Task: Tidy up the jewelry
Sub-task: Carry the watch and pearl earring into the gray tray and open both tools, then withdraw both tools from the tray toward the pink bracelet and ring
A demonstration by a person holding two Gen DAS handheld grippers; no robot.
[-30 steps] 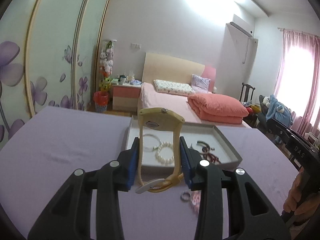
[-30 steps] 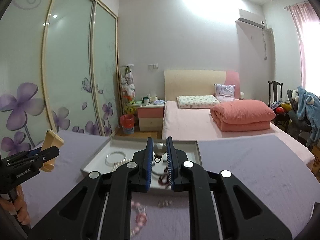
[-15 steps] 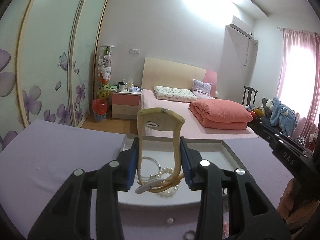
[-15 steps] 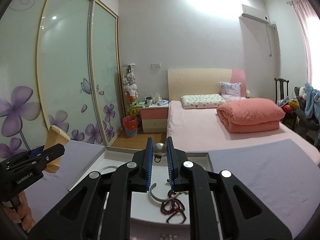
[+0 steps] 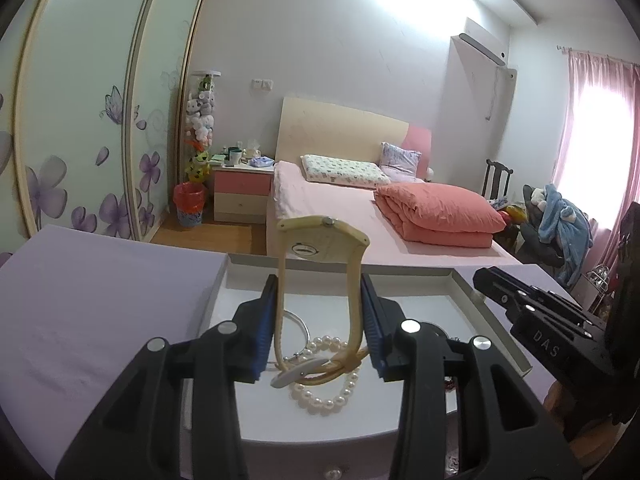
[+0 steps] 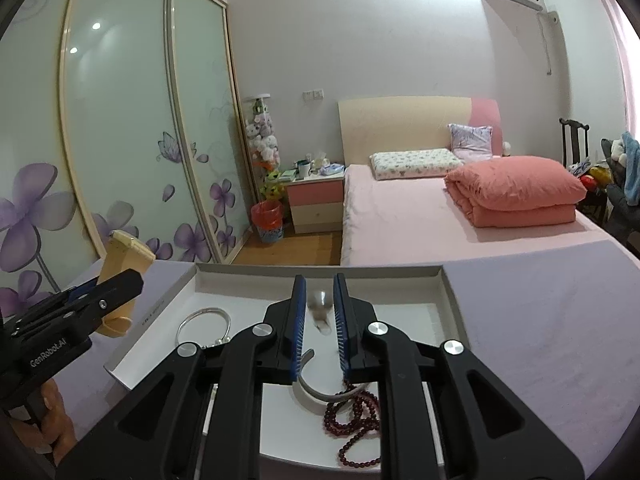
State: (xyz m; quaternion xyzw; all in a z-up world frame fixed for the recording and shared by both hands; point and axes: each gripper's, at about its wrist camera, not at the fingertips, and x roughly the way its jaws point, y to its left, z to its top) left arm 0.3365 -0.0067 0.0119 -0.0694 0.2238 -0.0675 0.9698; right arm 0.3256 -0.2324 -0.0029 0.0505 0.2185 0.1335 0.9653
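My left gripper (image 5: 320,284) is shut on a cream wristwatch (image 5: 320,240), its strap looped between the fingers, held over the white shallow box (image 5: 494,320). Under it lie a pearl bracelet (image 5: 328,396) and a silver bangle (image 5: 298,322). My right gripper (image 6: 320,284) is slightly parted over the same box (image 6: 452,296). A small silver earring (image 6: 320,314), blurred, is in the gap between the fingers; whether they touch it I cannot tell. A dark red bead string (image 6: 356,420), a grey cuff (image 6: 308,392) and the silver bangle (image 6: 204,322) lie in the box.
The box sits on a table with a lilac cloth (image 5: 88,300). A small bead (image 5: 332,473) lies on the cloth in front of the box. The left gripper with the watch (image 6: 124,252) shows at the left in the right wrist view. A bed (image 6: 440,216) stands behind.
Both grippers moved forward over the box. The earring held high between the right fingers now sits lower and blurred, and the fingers have parted a little.
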